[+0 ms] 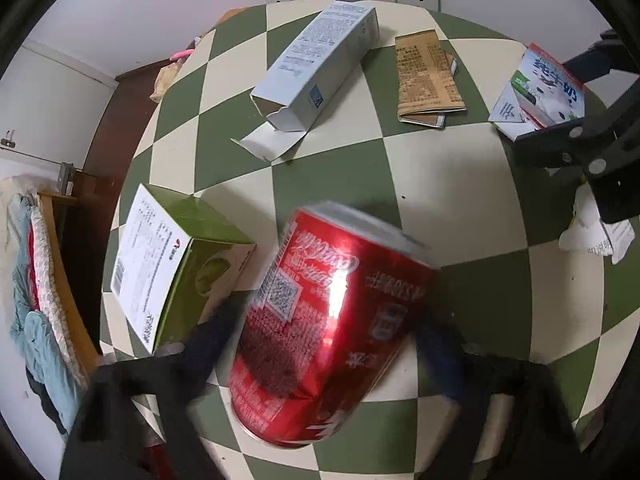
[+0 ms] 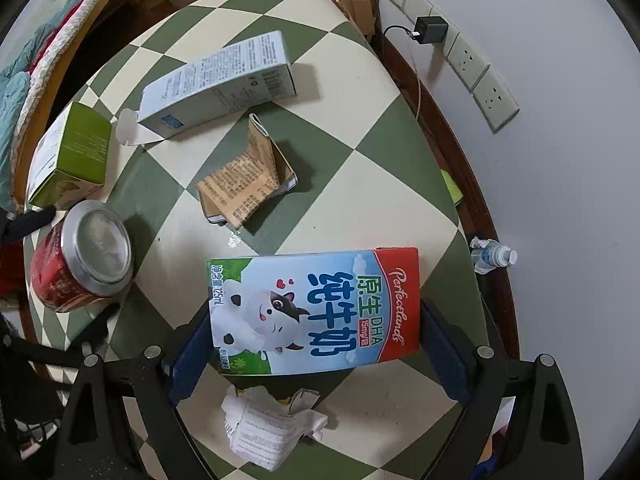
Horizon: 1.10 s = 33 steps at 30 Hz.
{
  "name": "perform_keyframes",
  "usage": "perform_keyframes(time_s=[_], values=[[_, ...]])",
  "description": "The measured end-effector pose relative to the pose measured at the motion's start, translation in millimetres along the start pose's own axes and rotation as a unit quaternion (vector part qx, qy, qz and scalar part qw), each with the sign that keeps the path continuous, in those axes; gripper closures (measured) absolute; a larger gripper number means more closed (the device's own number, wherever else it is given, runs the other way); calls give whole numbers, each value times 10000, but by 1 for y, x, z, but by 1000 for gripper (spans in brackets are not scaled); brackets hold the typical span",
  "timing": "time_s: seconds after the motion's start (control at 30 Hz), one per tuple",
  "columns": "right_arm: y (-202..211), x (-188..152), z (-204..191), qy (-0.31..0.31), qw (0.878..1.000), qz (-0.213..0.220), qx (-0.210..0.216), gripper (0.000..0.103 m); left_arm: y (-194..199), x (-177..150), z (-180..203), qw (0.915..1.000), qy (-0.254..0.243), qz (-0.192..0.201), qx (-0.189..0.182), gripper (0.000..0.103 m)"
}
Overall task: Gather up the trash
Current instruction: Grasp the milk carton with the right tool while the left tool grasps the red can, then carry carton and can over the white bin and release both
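Observation:
My left gripper (image 1: 324, 324) is shut on a red soda can (image 1: 328, 328), held tilted above the checked table (image 1: 340, 184); the can also shows in the right wrist view (image 2: 80, 264). My right gripper (image 2: 316, 332) is shut on a blue and red milk carton (image 2: 316, 312), held above the table (image 2: 380, 184); the carton shows at the right in the left wrist view (image 1: 540, 88). On the table lie a green box (image 1: 176, 264), a long white and blue box (image 1: 320, 64), a flattened brown carton (image 1: 428, 76) and crumpled white paper (image 2: 268, 424).
Wall sockets (image 2: 468, 60) with a black charger (image 2: 430, 29) sit behind the table. A small plastic bottle (image 2: 494, 257) lies past the right edge. Folded cloths (image 1: 36, 300) are stacked at the left.

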State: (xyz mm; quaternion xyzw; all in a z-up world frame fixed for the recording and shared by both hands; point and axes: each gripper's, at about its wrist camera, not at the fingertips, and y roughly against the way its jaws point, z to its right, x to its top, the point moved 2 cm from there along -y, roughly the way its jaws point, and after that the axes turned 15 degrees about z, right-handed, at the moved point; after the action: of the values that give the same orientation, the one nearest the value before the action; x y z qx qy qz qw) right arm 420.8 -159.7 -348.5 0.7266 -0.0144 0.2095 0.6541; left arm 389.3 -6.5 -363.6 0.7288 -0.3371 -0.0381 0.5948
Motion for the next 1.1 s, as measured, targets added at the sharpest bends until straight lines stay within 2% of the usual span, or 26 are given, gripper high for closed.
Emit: perform_keyframes(time_s=[0.07, 0.2, 0.33, 0.47, 0.57, 0.67, 0.73, 0.8, 0.83, 0.9, 0.93, 0.97, 1.0, 1.03, 1.1], values=[[0, -1, 1, -26, 10000, 53, 15, 8, 2, 0, 0, 10000, 72, 67, -10, 25], [4, -2, 1, -38, 9998, 194, 16, 9, 10, -4, -3, 9994, 142, 237, 209, 27], [17, -6, -2, -49, 9992, 393, 81, 9, 31, -16, -15, 9954, 771, 415, 390, 27], [39, -12, -12, 18, 9977, 650, 193, 9, 59, -31, -26, 9860, 1363, 721, 627, 28], [57, -16, -25, 74, 9960, 852, 272, 9, 83, -46, -34, 9758, 1817, 927, 781, 29], [77, -20, -43, 173, 9935, 1037, 440, 9, 110, -65, -47, 9593, 2407, 1149, 927, 30], [93, -22, -61, 257, 9911, 1168, 588, 9, 134, -84, -58, 9426, 2911, 1280, 1020, 30], [109, -26, -82, 334, 9881, 1289, 774, 9, 148, -100, -71, 9295, 3249, 1355, 1100, 31], [114, -28, -91, 367, 9868, 1330, 842, 9, 162, -114, -77, 9177, 3506, 1424, 1209, 31], [126, -34, -118, 503, 9833, 1405, 1044, 9, 180, -135, -86, 9028, 3796, 1501, 1356, 31], [132, -38, -133, 575, 9815, 1421, 1147, 9, 194, -152, -93, 8911, 3985, 1551, 1518, 31], [135, -40, -142, 623, 9802, 1433, 1221, 9, 203, -164, -97, 8837, 4102, 1593, 1595, 32], [139, -45, -158, 706, 9781, 1443, 1327, 9, 211, -175, -101, 8761, 4223, 1616, 1673, 32], [144, -50, -177, 802, 9755, 1436, 1459, 9, 224, -194, -108, 8649, 4401, 1637, 1775, 32], [149, -63, -217, 999, 9701, 1384, 1723, 9, 241, -224, -118, 8500, 4622, 1629, 1932, 32]])
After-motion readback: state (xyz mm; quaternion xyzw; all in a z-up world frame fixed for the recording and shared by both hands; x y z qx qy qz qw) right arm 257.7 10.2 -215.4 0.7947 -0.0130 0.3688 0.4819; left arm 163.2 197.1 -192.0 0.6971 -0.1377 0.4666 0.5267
